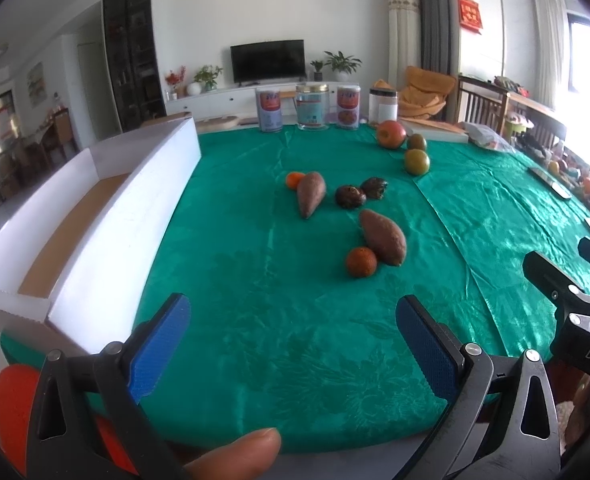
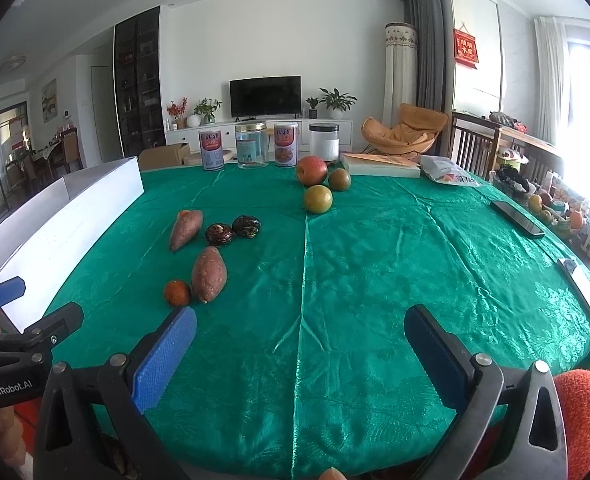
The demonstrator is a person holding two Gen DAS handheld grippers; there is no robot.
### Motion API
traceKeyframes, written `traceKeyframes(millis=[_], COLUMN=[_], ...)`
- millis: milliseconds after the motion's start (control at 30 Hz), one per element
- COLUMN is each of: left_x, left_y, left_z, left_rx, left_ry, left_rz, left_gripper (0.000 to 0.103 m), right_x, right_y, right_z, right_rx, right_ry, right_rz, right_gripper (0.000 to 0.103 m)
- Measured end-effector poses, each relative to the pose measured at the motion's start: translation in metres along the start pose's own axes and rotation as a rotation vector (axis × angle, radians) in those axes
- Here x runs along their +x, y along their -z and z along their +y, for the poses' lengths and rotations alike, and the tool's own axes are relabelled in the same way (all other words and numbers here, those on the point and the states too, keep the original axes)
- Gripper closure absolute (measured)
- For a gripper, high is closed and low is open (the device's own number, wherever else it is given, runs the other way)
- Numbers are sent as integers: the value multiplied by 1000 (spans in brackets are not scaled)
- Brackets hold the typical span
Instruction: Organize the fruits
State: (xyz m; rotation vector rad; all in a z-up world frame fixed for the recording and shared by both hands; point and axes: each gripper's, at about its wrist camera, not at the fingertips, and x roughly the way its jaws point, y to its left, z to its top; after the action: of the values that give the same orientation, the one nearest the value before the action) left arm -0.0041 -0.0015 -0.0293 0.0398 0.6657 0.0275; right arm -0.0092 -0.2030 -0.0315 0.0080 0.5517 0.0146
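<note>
On the green tablecloth [image 1: 279, 280] lie two sweet potatoes [image 1: 383, 236] [image 1: 310, 193], two small oranges [image 1: 360, 261] [image 1: 294, 179], and two dark wrinkled fruits [image 1: 350, 196] [image 1: 374, 187]. Further back sit a red apple [image 1: 391, 134] and two green-yellow fruits [image 1: 416, 161] [image 1: 416, 142]. A long white cardboard box [image 1: 107, 216] stands open along the left edge. My left gripper [image 1: 291, 336] is open near the front edge with nothing between its blue pads. My right gripper [image 2: 301, 344] is open too, with the near orange [image 2: 177, 292] just ahead of its left pad.
Cans and jars [image 1: 313, 106] line the far edge beside a flat box [image 2: 381, 165] and a bag [image 2: 449, 172]. A phone [image 2: 517, 218] and a remote [image 2: 583, 294] lie on the right side. Cluttered shelves stand to the right.
</note>
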Motion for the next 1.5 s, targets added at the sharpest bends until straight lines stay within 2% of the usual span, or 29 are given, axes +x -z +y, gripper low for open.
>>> traceKeyframes(millis=[1500], left_x=[0], left_y=[0], left_z=[-1], left_rx=[-1], left_ry=[1], left_rz=[3], left_gripper=[0], right_x=[-3], right_y=[-1], right_z=[0], right_rx=[-5], right_ry=[3], right_rz=[-9], right_gripper=[0])
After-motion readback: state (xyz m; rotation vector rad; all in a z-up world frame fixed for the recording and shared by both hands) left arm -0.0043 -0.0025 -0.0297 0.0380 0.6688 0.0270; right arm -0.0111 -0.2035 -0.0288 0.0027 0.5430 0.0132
